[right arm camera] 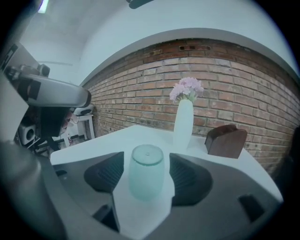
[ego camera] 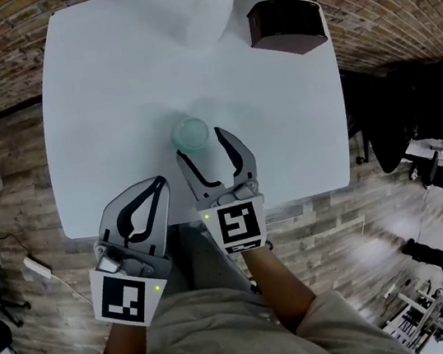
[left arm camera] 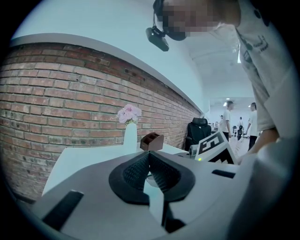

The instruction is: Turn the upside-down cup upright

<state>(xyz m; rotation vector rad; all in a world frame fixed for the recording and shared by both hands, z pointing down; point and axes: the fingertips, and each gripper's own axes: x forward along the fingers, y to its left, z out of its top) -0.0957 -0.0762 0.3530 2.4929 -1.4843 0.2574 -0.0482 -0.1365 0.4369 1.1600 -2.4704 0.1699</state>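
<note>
While the translucent green cup (ego camera: 191, 133) stood upside down on the white table (ego camera: 106, 82) near its front edge, the right gripper (ego camera: 201, 145) had its jaws spread wide on either side of it, pads clear of the cup's wall. Just beside it, the left gripper (ego camera: 158, 184) was shut and empty over the table's front edge. A white vase (ego camera: 208, 11) and a brown box (ego camera: 285, 26) sat at the far edge.
</note>
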